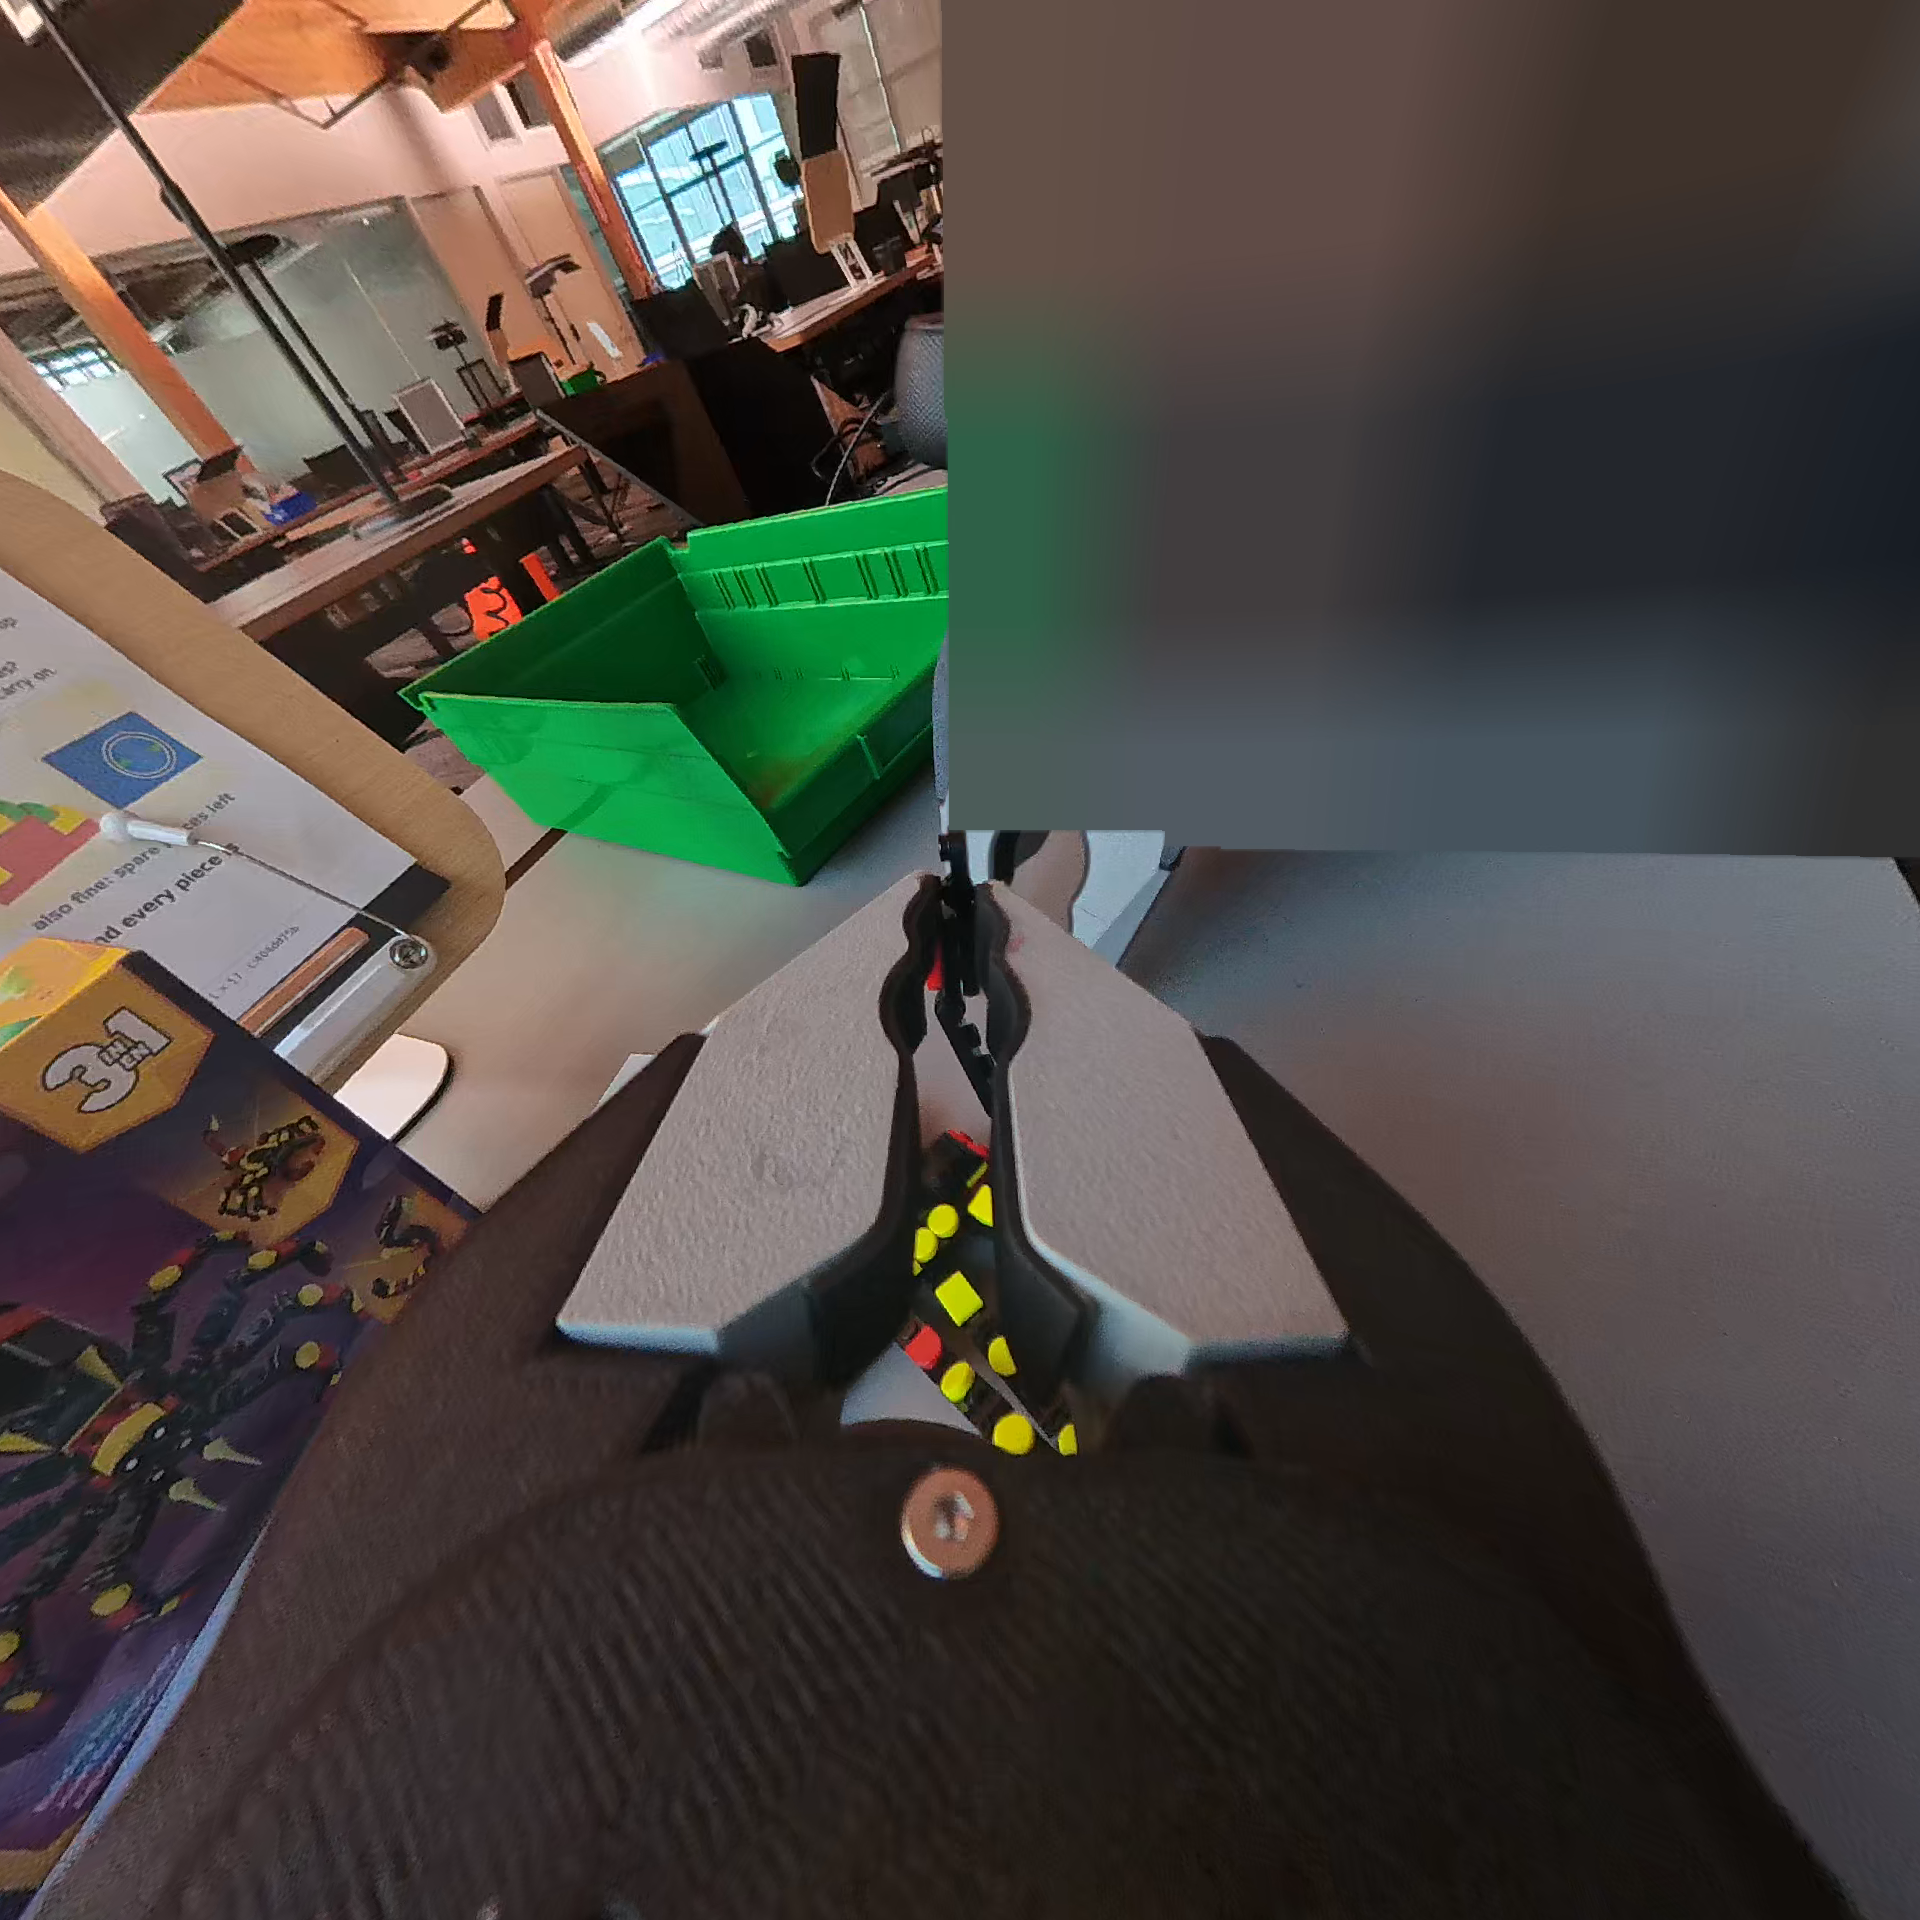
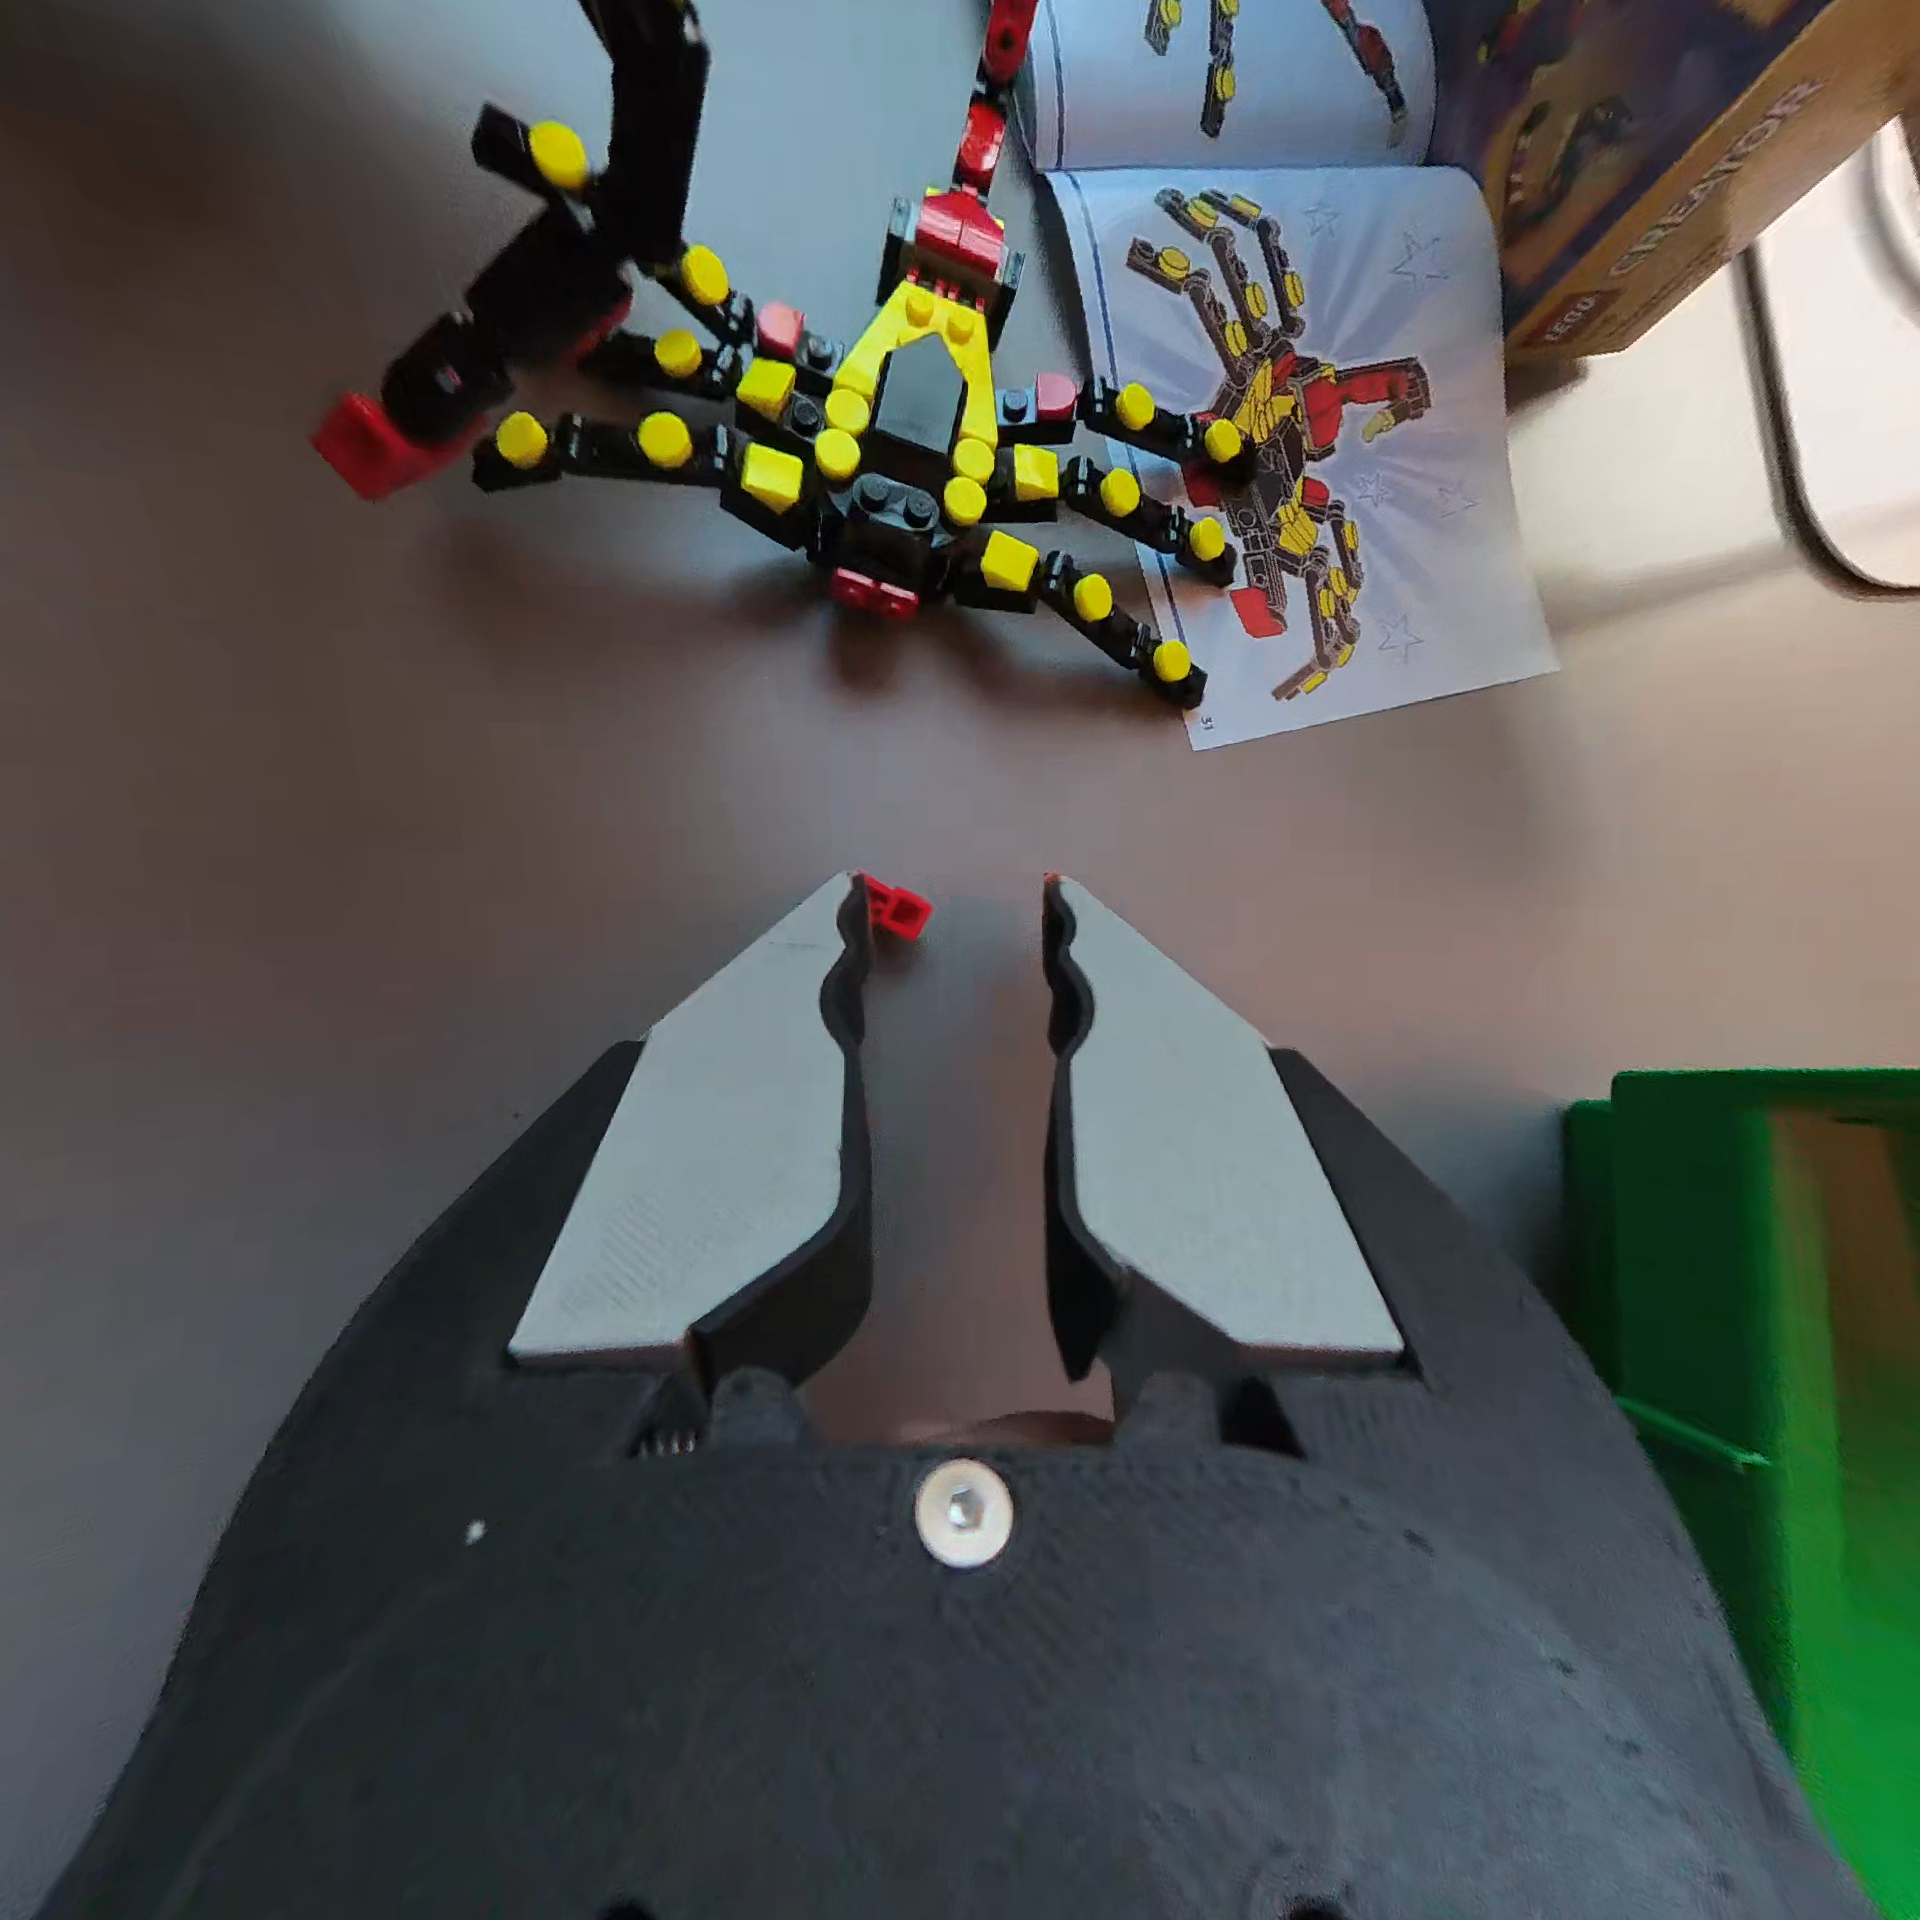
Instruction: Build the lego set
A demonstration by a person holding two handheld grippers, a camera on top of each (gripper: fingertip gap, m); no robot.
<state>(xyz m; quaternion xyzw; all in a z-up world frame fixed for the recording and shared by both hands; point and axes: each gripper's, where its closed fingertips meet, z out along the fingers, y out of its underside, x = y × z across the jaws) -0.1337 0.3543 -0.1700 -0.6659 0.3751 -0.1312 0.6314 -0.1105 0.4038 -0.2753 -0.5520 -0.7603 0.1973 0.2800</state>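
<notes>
While the left tool (image 1: 961,935) pinches the black tail of the black-and-yellow brick scorpion (image 2: 894,436) beside the open instruction booklet (image 2: 1340,436), a hard pull may detach it; the right tool (image 2: 951,914), parted, barely carries a small red brick (image 2: 900,911), which may drop.

Surface: I see a flat matte grey tabletop (image 2: 416,831) under both my tools.
Ahead of right tool: black, yellow and red brick scorpion model (image 2: 894,436) standing on the top.
Ahead-right: open printed instruction booklet (image 2: 1382,582), its page edge under the model's legs.
Far right corner: purple cardboard set box (image 2: 1662,208).
Right, beside tool: green plastic bin (image 2: 1766,1351).
At fingertip: small red brick (image 2: 902,914); I can't tell whether it rests on the top.
</notes>
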